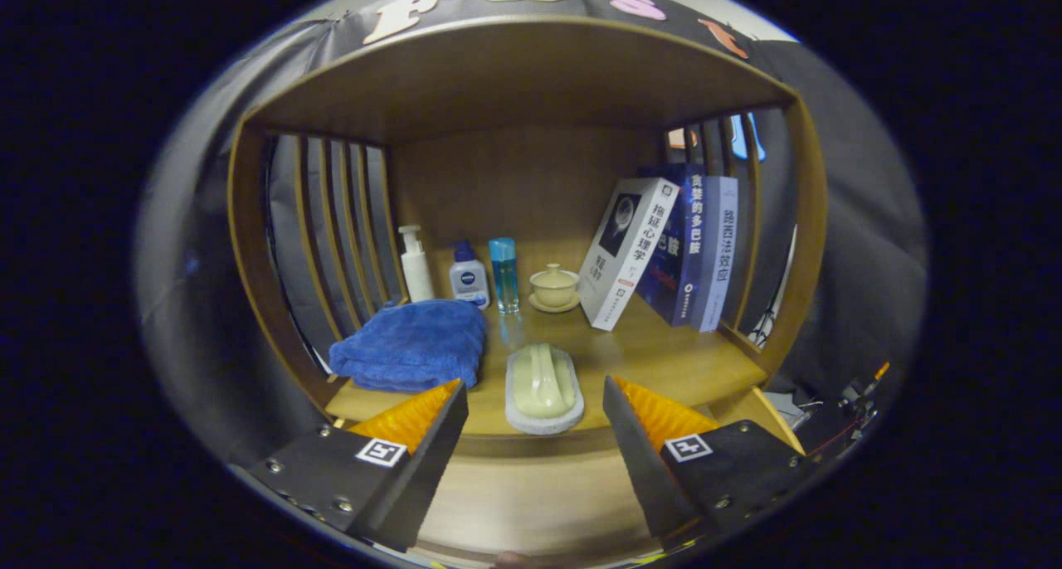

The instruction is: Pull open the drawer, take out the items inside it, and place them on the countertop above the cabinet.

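The tongs (535,403) stand wide apart, holding nothing, with the front edge of the wooden bench (664,362) just ahead of them. Around and above the bench rises a brown wooden cabinet hutch with slatted sides and a curved top (514,71). Three upright books (664,250) lean together at the right rear, the white-covered one tilted against the two dark blue ones. A folded blue terry towel (411,345) lies on the left side of the bench, just beyond the left finger. Between the fingers and slightly ahead of them, at the bench's front edge, sits a pale green soap-like piece in an oval grey-white dish (544,386). Along the back stand four smaller things in a row: a white pump bottle (415,266) at the left, a small white bottle with a blue cap (469,277) beside it, a slim clear blue bottle (503,274) next, and a pale yellow-green lidded cup on its saucer (554,289) near the books. The drawer front cannot be made out below the bench.
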A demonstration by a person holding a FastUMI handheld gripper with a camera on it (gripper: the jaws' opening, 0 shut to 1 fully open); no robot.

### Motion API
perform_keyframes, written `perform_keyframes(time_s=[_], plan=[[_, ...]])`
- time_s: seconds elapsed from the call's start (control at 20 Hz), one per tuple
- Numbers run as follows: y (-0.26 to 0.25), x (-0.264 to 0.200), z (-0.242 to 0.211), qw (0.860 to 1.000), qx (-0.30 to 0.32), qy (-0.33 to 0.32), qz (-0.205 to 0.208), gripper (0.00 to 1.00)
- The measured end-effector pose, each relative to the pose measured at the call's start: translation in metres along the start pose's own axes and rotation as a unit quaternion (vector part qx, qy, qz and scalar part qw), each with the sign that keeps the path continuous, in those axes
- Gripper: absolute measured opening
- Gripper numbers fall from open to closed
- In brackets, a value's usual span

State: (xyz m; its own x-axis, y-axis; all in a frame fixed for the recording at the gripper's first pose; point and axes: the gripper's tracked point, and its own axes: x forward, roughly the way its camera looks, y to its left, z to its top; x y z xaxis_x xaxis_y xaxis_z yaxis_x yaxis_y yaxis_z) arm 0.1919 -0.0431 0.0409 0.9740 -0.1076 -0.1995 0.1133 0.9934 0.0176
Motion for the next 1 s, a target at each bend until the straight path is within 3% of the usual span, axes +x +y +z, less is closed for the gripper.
perform_keyframes(time_s=[0.55, 1.0], plan=[[-0.016, -0.111, -0.041, 0.997, -0.014, -0.069, -0.005, 0.98], [-0.015, -0.135, -0.123, 0.998, -0.008, -0.058, -0.002, 0.98]])
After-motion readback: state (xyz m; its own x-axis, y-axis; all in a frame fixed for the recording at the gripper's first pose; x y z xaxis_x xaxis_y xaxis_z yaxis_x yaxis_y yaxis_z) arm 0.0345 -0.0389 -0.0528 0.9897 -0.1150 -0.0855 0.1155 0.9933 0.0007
